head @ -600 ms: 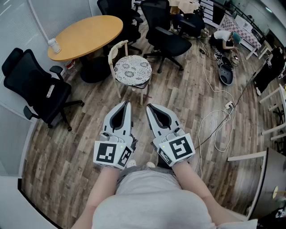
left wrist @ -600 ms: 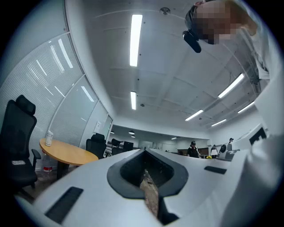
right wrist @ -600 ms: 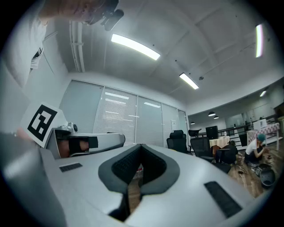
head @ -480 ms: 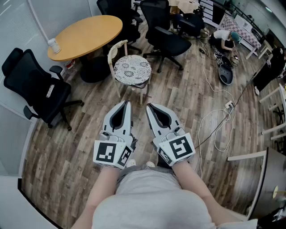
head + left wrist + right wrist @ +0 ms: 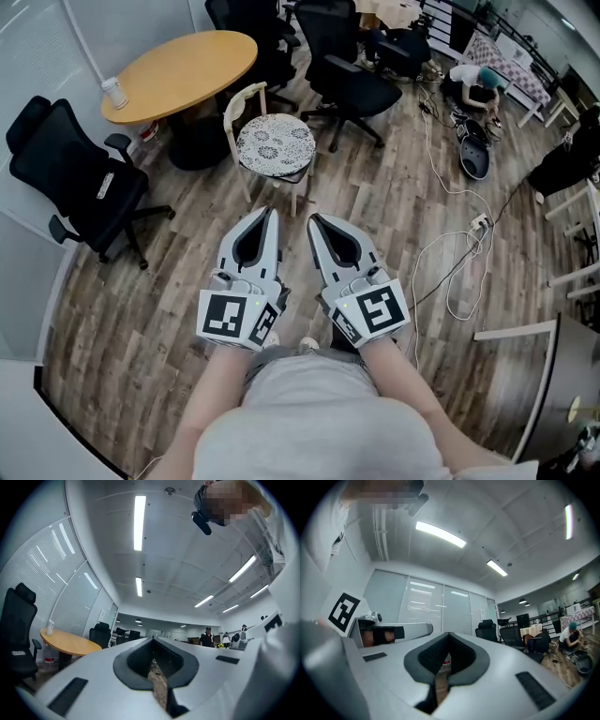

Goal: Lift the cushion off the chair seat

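Operator: Hardly anything has shifted since half a second back. Head view: the chair has crept a hair up the frame, which I put down to the head camera. Both grippers hang where they were, side by side over the grey-brown plank floor [image 5: 141, 309]. Left gripper [image 5: 270, 214] and right gripper [image 5: 314, 221] each have their jaws together with nothing in them. The round white cushion with a grey floral print [image 5: 275, 144] lies flat on the seat of the pale wooden chair with a curved backrest [image 5: 246, 91]. It is ahead of the tips, well apart from them, and beside the round light-wood table [image 5: 178, 73].

Observer: Gripper views?

Operator: Left gripper view: left gripper [image 5: 152, 641] closed tip to tip, only floor showing through the slit. Table off to the left, no cushion in sight. Right gripper view: right gripper [image 5: 449, 634] closed likewise and empty; the cushion isn't in it either.

Observer: How will it handle?

Operator: My guess is thin, soft and light, with fabric that isn't slippery and nothing fragile. It will likely droop if I pinch one edge. I'd open both grippers, take the near rim at two spots set apart, and lift level. Whether ties hold it to the chair, I can't tell.
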The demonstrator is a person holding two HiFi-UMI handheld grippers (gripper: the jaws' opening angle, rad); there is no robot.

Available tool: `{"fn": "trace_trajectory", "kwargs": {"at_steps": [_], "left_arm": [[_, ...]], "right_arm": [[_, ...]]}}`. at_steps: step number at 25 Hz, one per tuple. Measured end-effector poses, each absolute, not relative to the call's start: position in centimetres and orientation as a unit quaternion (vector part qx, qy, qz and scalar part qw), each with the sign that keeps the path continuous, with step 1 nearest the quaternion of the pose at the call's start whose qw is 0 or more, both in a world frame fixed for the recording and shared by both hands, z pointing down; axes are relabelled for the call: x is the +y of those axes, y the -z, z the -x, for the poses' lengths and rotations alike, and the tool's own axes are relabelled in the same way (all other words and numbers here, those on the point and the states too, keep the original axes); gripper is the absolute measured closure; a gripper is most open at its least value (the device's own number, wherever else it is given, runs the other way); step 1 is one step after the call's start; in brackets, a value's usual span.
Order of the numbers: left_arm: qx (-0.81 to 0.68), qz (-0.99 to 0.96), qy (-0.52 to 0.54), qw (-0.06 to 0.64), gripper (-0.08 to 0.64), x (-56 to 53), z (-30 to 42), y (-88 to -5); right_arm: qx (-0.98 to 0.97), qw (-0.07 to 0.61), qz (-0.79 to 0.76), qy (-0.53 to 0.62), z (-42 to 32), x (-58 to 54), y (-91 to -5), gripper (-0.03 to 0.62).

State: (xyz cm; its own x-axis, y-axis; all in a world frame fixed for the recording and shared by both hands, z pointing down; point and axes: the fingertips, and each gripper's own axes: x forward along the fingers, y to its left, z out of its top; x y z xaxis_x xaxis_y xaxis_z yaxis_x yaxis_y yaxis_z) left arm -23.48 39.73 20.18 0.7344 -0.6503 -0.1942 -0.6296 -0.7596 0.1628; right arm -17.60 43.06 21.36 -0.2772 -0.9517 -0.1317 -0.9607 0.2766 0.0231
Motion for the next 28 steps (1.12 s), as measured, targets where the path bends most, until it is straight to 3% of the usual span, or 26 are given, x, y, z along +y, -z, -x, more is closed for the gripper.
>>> {"fn": "trace_trajectory", "kwargs": {"at_steps": [16, 28], "left_arm": [[-0.353, -0.927, 0.118, 0.047, 0.558, 40.4, 19.2, -20.5], [-0.349, -0.928, 0.117, 0.058, 0.558, 32.4, 16.3, -21.7]], "right_arm": [[0.791, 0.132, 0.597, 0.001, 12.9, 43.7, -20.9, 0.568], [0.799, 0.121, 0.589, 0.002, 10.3, 36.2, -22.1, 0.568]]}}
